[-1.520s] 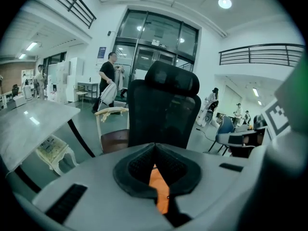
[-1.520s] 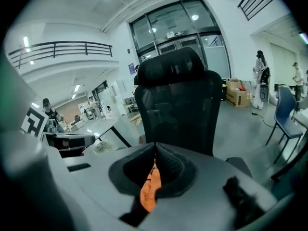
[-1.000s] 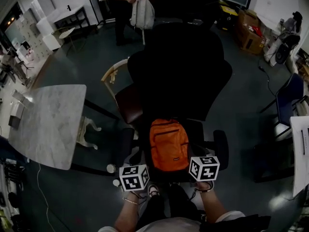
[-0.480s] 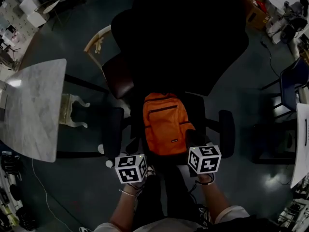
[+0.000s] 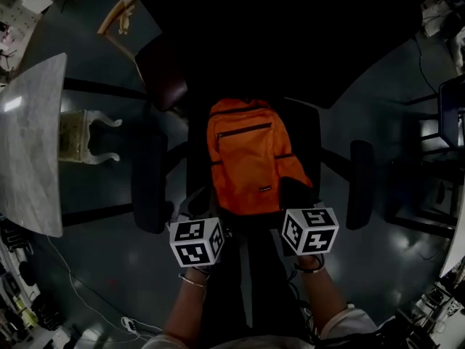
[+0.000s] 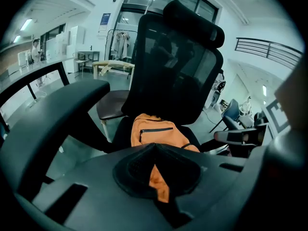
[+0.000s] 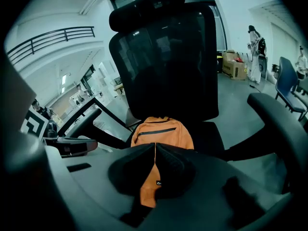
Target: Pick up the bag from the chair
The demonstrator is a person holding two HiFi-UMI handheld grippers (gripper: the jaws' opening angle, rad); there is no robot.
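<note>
Sitting on blk chair [image 5: 361, 184], orange bag [image 5: 251, 155], zipped

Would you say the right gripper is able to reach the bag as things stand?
Probably yes: the bag lies uncovered straight ahead of the right gripper, which is shut and must open.

Marble table [image 5: 33, 144] at left, wooden chair [image 5: 156, 71] just beyond it, blue chair [image 5: 454, 111] far right.

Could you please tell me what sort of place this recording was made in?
Probably an open-plan office or lab: a black mesh office chair, a marble-topped table and a railed upper gallery all point to that.
</note>
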